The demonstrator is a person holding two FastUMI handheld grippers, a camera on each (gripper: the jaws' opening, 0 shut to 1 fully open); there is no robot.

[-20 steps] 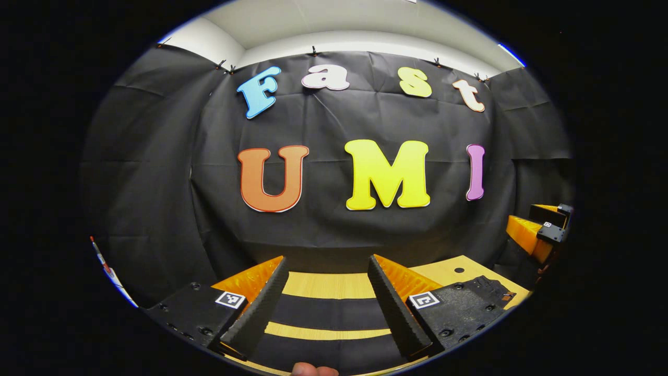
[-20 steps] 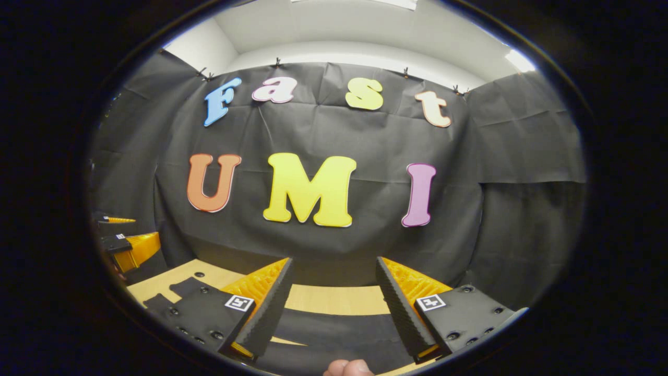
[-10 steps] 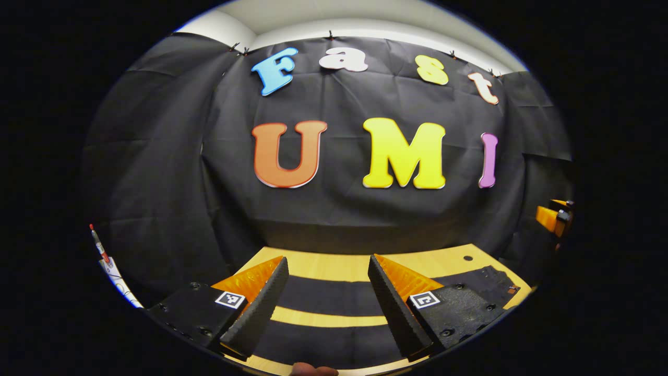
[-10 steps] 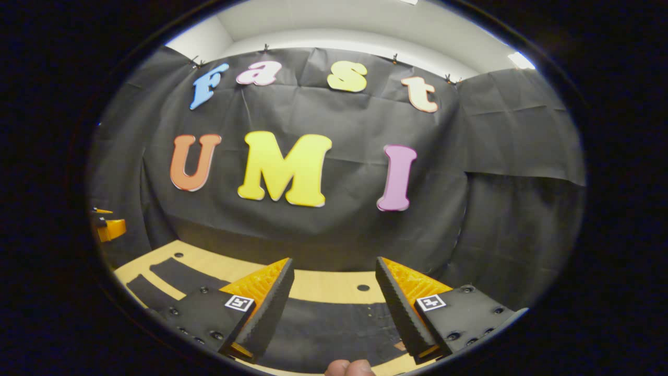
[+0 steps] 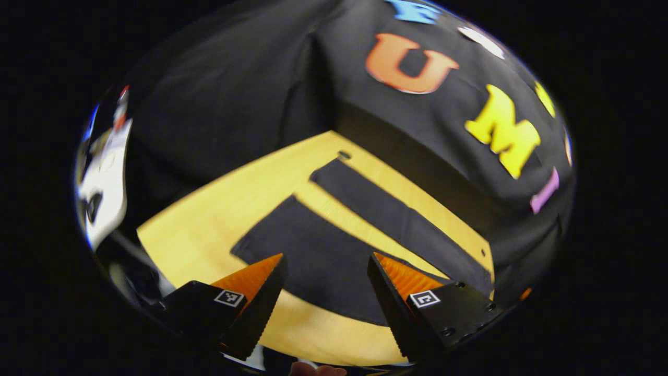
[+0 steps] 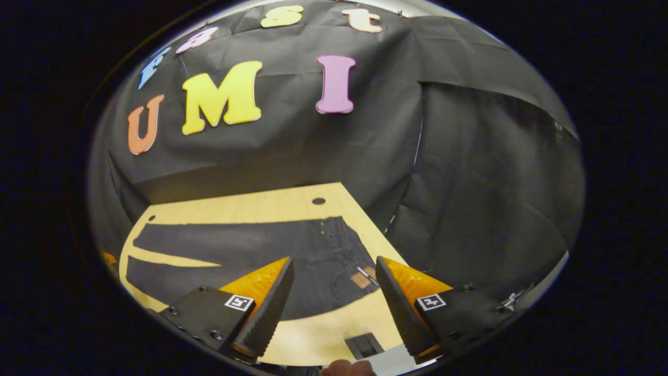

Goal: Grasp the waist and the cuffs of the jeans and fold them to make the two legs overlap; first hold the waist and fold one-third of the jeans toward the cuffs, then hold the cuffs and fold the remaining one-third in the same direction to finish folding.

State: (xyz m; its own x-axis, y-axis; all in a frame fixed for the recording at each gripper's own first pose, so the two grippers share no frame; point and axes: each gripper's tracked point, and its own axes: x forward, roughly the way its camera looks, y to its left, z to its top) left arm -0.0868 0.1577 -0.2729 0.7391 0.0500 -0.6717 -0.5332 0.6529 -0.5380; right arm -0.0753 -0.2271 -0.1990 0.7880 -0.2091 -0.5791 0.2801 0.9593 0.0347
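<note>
Dark jeans lie flat on the wooden table with the two legs spread apart. In the left gripper view, the near leg and the far leg run side by side, cuffs toward the left. My left gripper hovers open above the near leg close to its cuff, nothing between its fingers. In the right gripper view, the waist end of the jeans with a small brown patch lies at the right and the legs run off to the left. My right gripper hangs open above the waist, holding nothing.
The table has small round holes near its far edge, and the booth's black cloth stands close behind. A small dark object sits at the table's front edge. A blurred white thing shows off the table's left end.
Both grippers tipped down from facing the wall toward the table. The left swung toward the cuff end, the right toward the waist end. Both stayed open.
</note>
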